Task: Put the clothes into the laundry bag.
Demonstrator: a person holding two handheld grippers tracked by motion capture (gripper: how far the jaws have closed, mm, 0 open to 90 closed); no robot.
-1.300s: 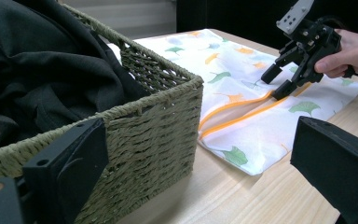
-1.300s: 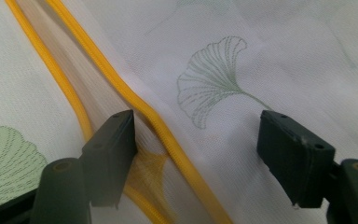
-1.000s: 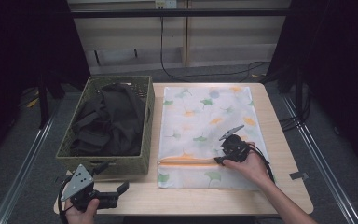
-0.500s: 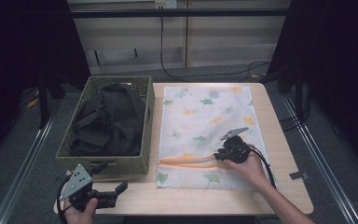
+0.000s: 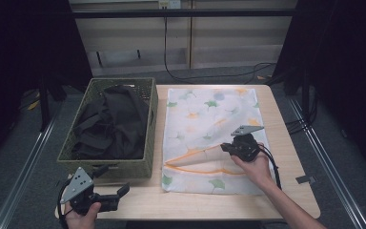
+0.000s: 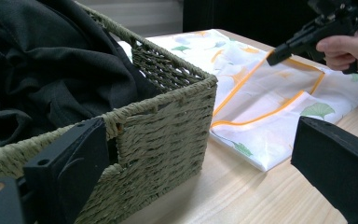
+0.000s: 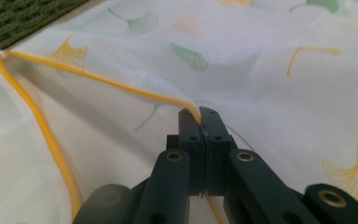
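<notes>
basket (image 6: 168,121) far end cut off by frame edge, dark clothing (image 5: 109,124) unidentifiable (crumpled heap), hiding basket floor

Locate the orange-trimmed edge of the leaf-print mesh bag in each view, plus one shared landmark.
High view: orange trim, centre-low, left of the right gripper.
Left gripper view: orange trim, right of centre, below the right gripper.
Right gripper view: orange trim, running from upper left into the shut jaws at centre.
Shared landmark: woven basket.

The high view looks forward and down on the whole table (image 5: 286,191). Each gripper view sits low and close behind its own jaws. All three share the leaf-printed mesh bag (image 5: 209,119) (image 6: 261,98) (image 7: 270,56).
</notes>
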